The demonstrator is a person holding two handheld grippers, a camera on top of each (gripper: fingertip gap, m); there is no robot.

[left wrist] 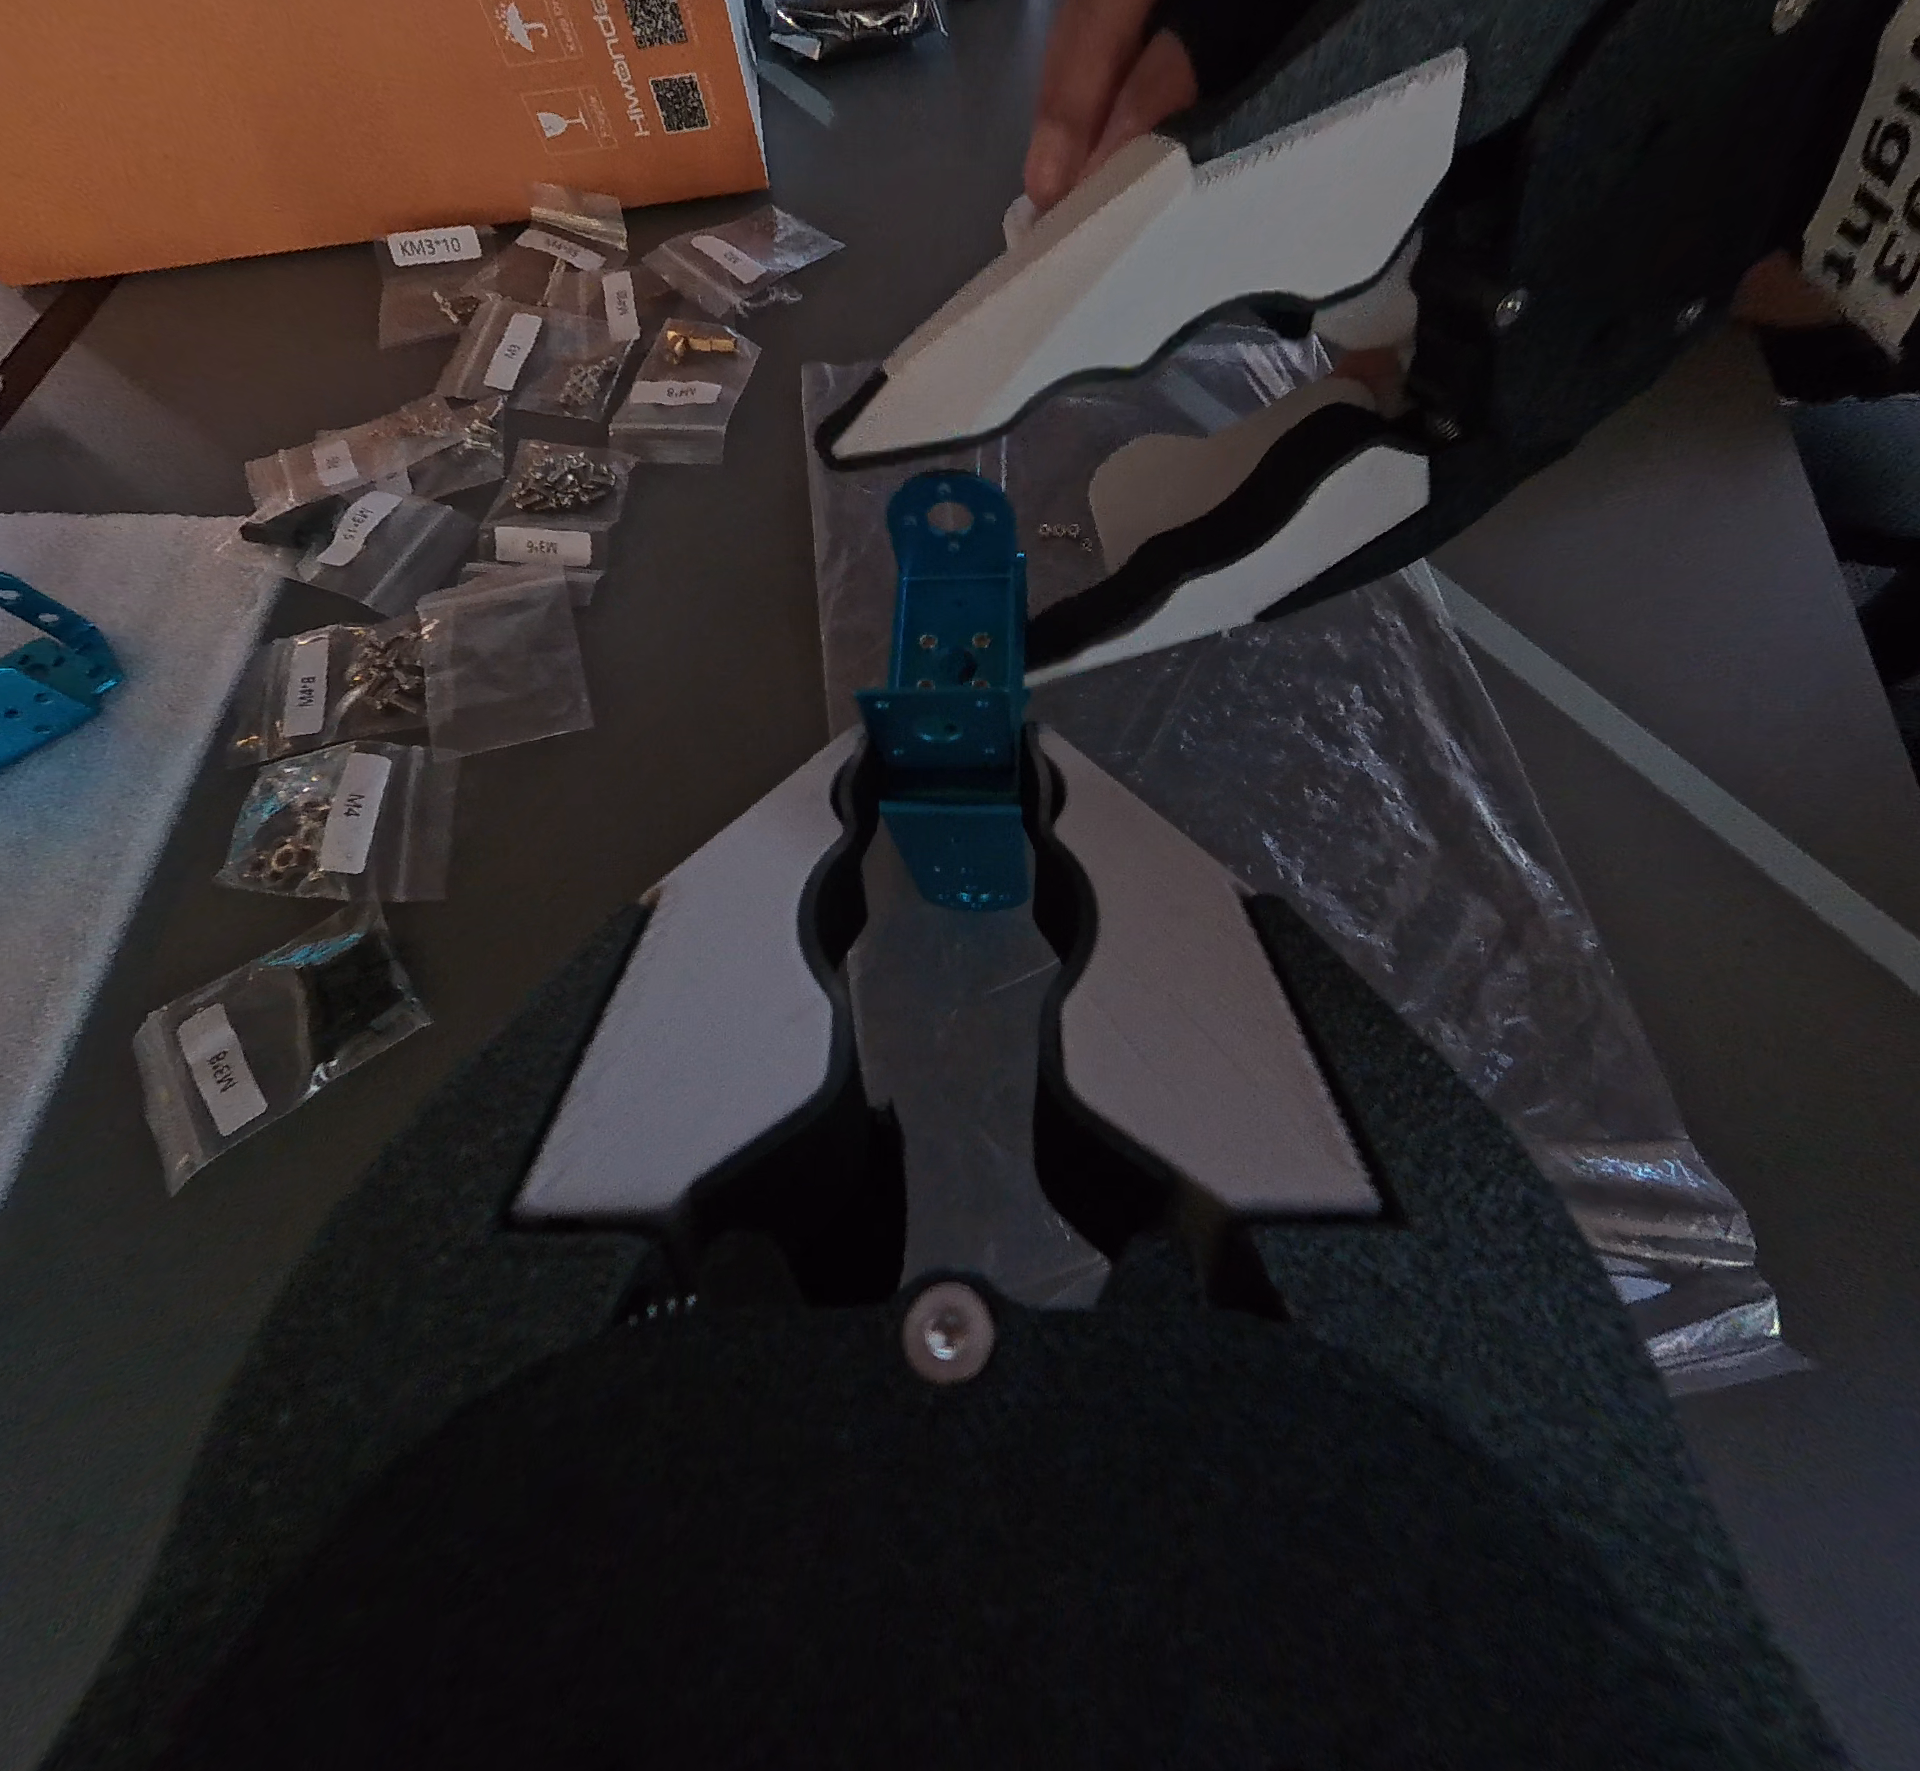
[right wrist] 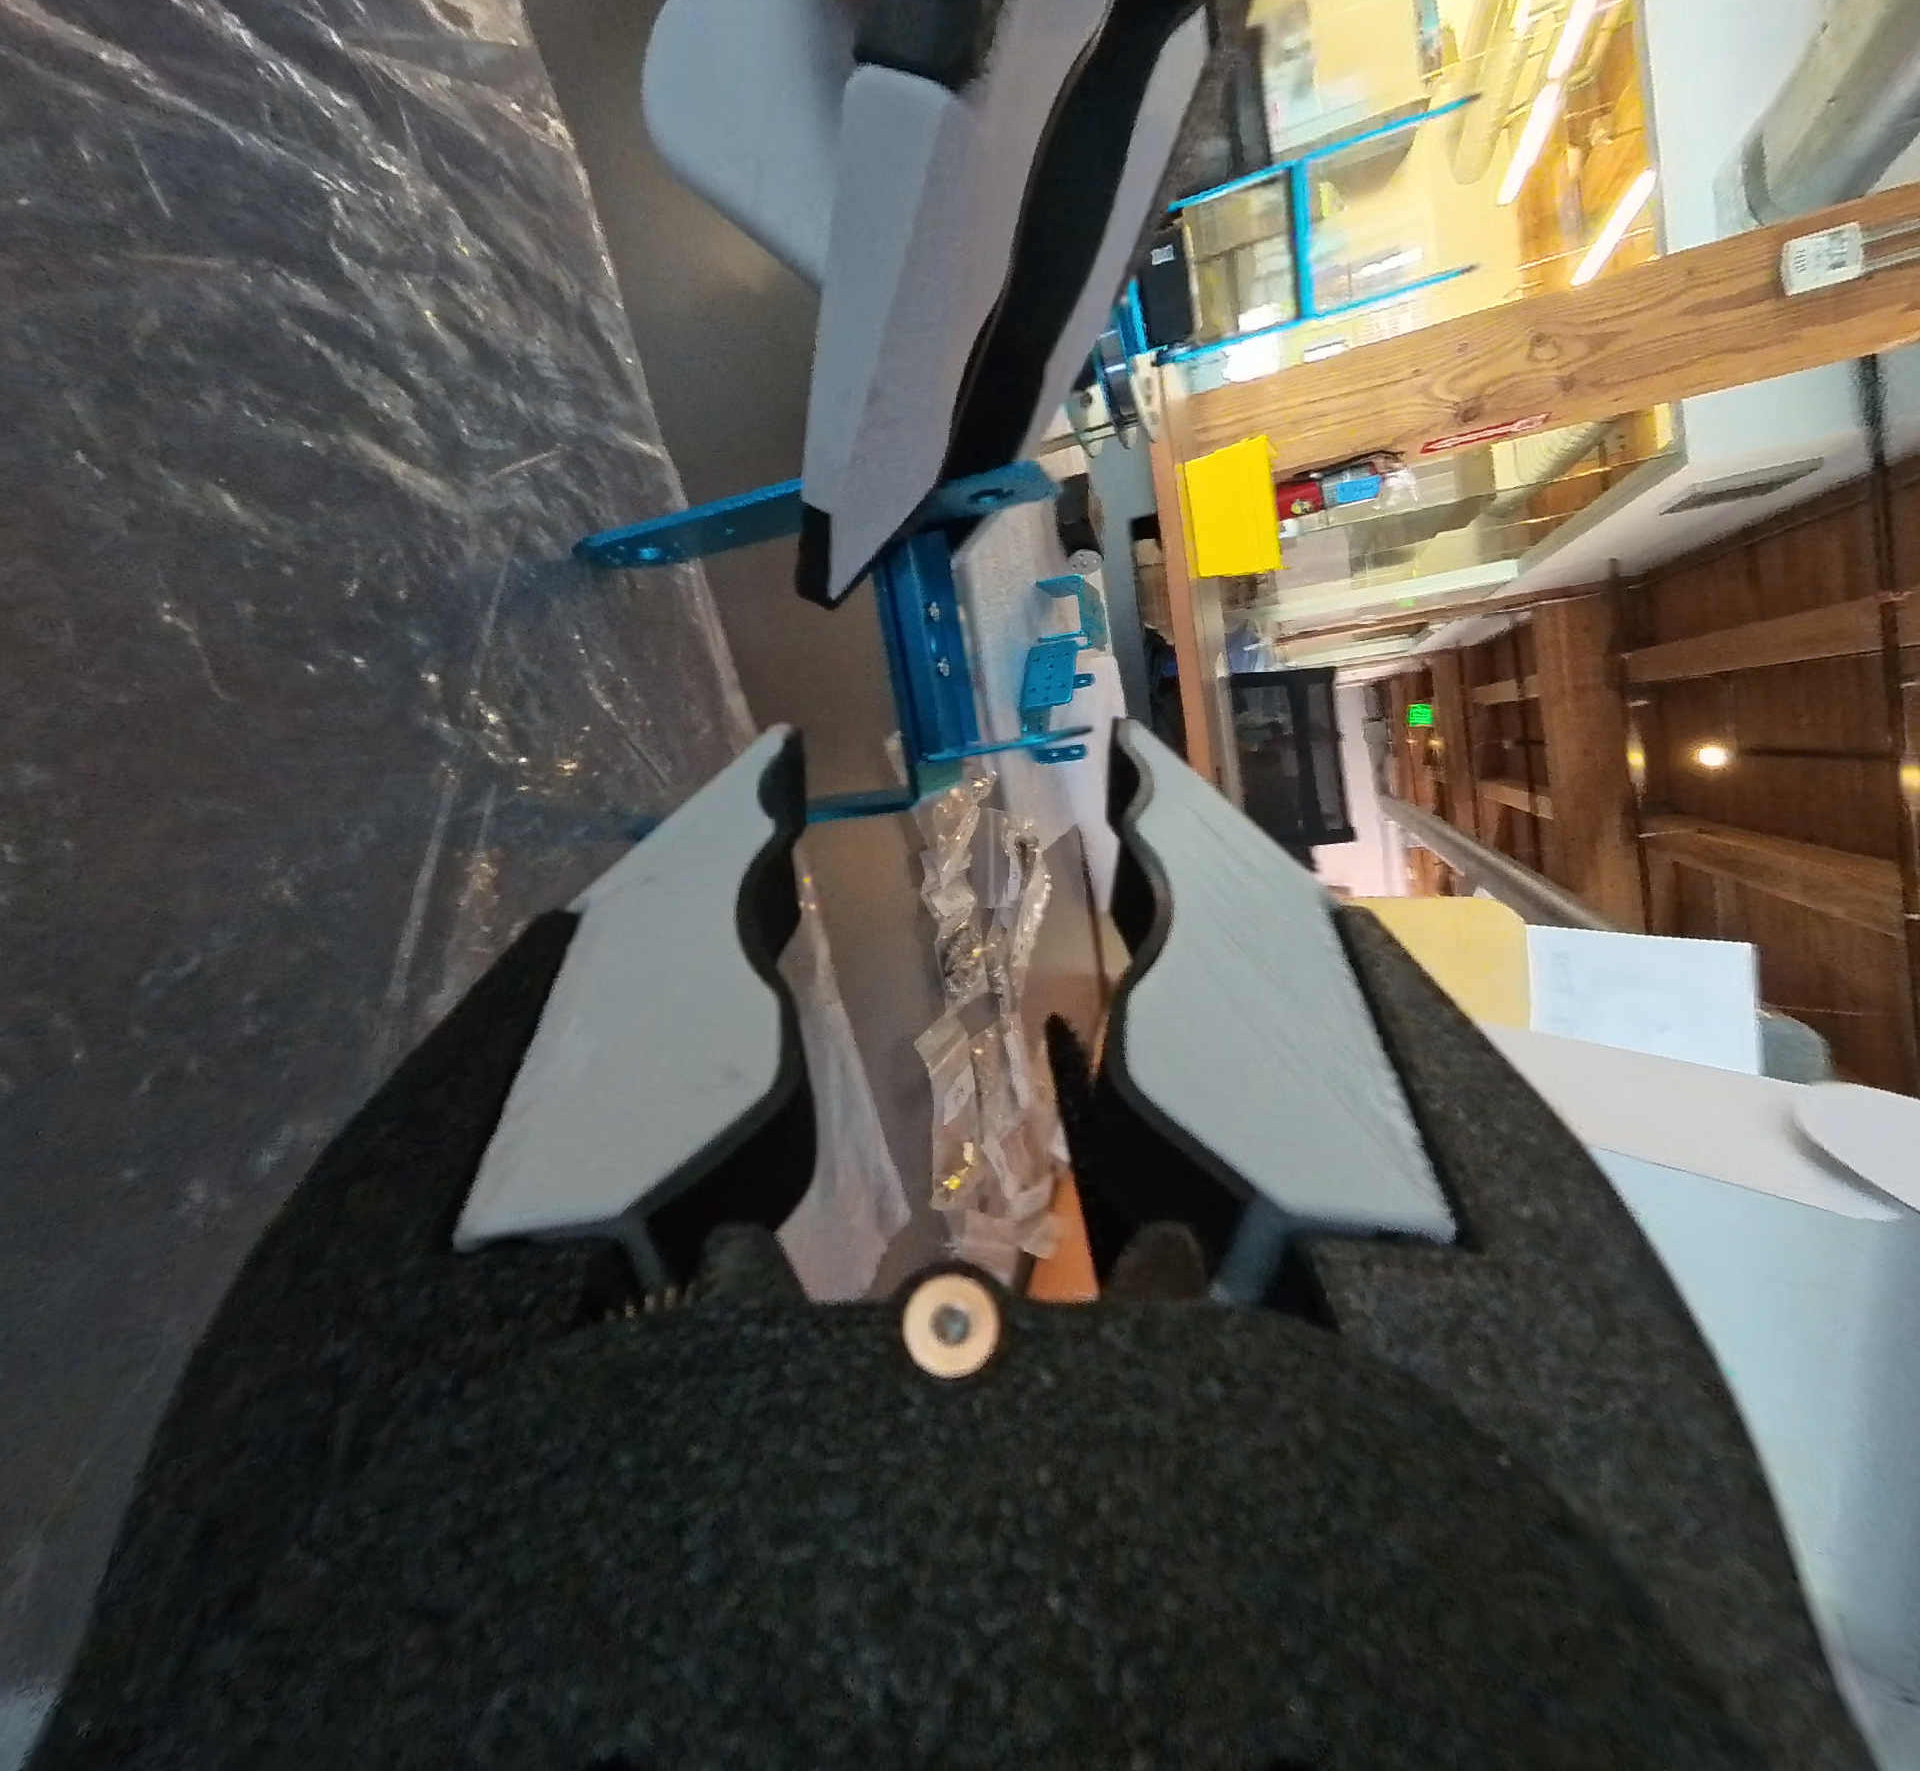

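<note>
You are clamping the blue bracket assembly (left wrist: 948, 682) in your left gripper (left wrist: 945, 765) over the plastic sheet (left wrist: 1351, 786), away from the table (left wrist: 665, 682) edges. Your right gripper (right wrist: 956, 755) is spread, gripping nothing. The bracket could twist loose if bumped. Only the left view is showing the screw bags (left wrist: 416, 599).

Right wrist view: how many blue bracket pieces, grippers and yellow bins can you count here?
Blue bracket assembly, clamped in the left gripper: 1
Loose blue brackets lying beyond it: 2
Grippers, the left one and the open right gripper: 2
Yellow bin in the background: 1
Total: 6
</note>
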